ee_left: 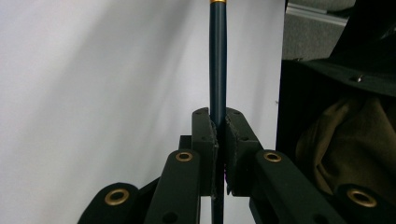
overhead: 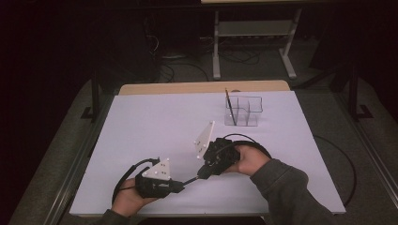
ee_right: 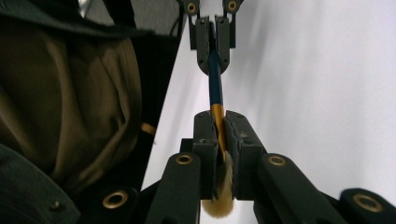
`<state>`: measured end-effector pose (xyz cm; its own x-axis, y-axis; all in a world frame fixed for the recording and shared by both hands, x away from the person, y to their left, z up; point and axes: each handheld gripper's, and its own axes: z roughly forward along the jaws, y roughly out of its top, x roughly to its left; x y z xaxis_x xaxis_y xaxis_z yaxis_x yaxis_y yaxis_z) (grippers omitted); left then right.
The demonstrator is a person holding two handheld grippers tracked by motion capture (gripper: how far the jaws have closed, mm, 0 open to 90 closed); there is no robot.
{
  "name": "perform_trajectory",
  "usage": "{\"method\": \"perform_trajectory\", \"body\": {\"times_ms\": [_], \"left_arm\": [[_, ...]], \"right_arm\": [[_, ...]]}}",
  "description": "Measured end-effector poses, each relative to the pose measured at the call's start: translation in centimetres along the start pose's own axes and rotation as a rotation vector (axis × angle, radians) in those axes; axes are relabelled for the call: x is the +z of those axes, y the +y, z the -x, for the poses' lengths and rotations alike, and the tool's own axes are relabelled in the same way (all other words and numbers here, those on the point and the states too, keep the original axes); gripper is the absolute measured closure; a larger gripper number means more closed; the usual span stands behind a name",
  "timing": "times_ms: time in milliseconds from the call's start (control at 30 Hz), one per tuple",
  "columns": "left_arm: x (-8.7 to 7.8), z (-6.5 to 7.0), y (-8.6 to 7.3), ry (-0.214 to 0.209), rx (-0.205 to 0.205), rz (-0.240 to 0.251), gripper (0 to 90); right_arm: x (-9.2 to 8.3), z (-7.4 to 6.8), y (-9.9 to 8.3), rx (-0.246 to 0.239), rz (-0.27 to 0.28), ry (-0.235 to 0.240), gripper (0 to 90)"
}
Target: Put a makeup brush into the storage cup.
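Gripping brush [ee_right: 215, 88] at both ends: left tongs [ee_left: 218, 126], right tongs [ee_right: 220, 126].

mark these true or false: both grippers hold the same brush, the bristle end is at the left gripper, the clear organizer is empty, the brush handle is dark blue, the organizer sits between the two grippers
1. Both grippers hold the same brush. True: the left gripper and the right gripper are each shut on the brush.
2. The bristle end is at the left gripper. False: the bristles sit at the right gripper.
3. The clear organizer is empty. False: the clear organizer holds a thin dark stick.
4. The brush handle is dark blue. True, with a gold band by the bristles.
5. The organizer sits between the two grippers. False: it stands farther back on the table.
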<state>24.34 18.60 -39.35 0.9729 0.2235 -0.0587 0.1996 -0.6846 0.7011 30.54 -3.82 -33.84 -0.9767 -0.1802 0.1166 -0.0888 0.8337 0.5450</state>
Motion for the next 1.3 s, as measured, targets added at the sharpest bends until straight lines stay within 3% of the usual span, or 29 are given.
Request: {"method": "perform_trajectory", "body": {"times_ms": [133, 233, 433, 533, 600, 633, 767, 867, 1000, 1300], "left_arm": [[-0.1, -0.2, -0.2, 0.018, -0.007, 0.017, 83.9], [-0.2, -0.3, -0.2, 0.036, -0.011, 0.025, 83.9], [-0.3, -0.3, -0.3, 0.064, -0.023, 0.048, 83.9], [-0.2, -0.3, -0.2, 0.068, -0.013, 0.043, 83.9], [-0.1, -0.2, -0.2, 0.065, -0.015, 0.038, 83.9], [-0.1, -0.2, -0.2, 0.069, 0.000, 0.025, 83.8], [0.2, -0.1, -0.1, 0.064, -0.015, 0.025, 82.7], [0.4, -0.1, 0.0, 0.065, -0.020, 0.016, 71.8], [0.7, 0.1, 0.2, 0.050, -0.013, 0.007, 72.0], [0.7, 0.4, 0.5, 0.021, -0.005, 0.023, 83.7]], "right_arm": [[-0.5, 0.3, -0.9, 0.052, 0.083, -0.017, 64.7], [-0.6, 0.5, -1.6, 0.076, 0.113, -0.032, 62.7], [-0.8, 0.8, -2.4, 0.116, 0.155, -0.026, 68.4], [-0.9, 1.0, -2.6, 0.120, 0.180, -0.010, 75.9], [-0.9, 1.0, -2.6, 0.123, 0.182, 0.000, 81.9], [-0.9, 1.0, -2.6, 0.122, 0.181, 0.002, 82.2], [-0.8, 1.1, -2.6, 0.102, 0.165, 0.016, 83.7], [-0.8, 0.8, -2.4, 0.085, 0.143, 0.020, 83.8], [-1.0, 0.5, -1.7, 0.063, 0.101, 0.018, 83.8], [-1.5, -0.2, -0.2, 0.012, 0.115, -0.003, 83.8]]}}
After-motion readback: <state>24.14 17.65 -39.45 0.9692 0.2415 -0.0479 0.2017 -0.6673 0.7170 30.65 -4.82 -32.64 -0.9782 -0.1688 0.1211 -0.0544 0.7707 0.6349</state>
